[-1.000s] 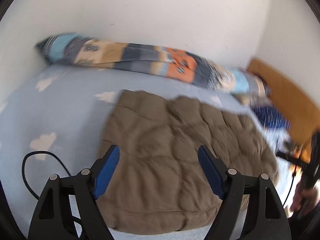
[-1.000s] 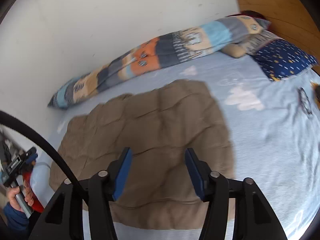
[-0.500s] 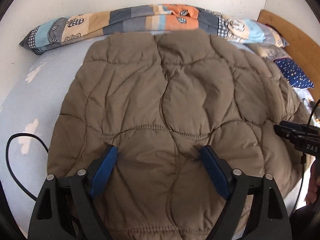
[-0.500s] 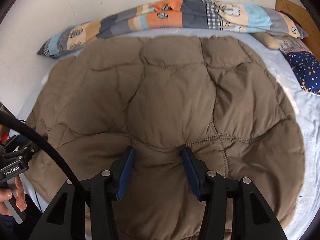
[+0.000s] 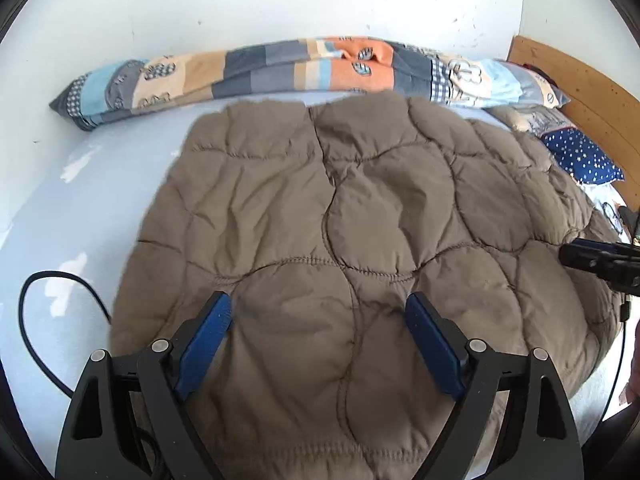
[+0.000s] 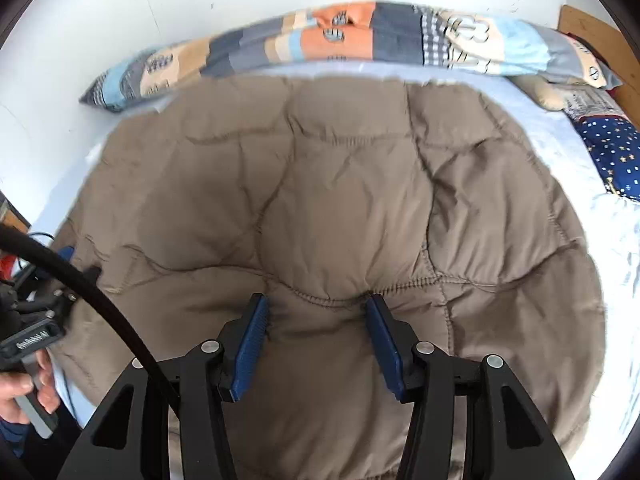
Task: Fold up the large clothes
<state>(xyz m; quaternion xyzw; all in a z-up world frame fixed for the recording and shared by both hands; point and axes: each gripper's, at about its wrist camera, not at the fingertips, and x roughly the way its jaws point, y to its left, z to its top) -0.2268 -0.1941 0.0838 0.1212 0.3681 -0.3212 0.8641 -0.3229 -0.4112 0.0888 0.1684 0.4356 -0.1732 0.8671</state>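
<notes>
Bright, even daylight, strongest from the right; pale sheet (image 6: 624, 240) nearly washed out there. Soft shadows under both sets of fingers. Slight motion blur on the far patterned pillow (image 6: 360, 36) and the quilted brown garment (image 5: 340, 216). Heavy fisheye bending, dark corners.

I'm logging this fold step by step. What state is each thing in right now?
Jacket: spread flat on the bed, not yet folded.
Left gripper: open, tips on the jacket, nothing gripped.
Right gripper: open, tips pressed into the jacket, a seam between them.
Bolster: lying along the wall.
Blue pillow: lying at the headboard end.
</notes>
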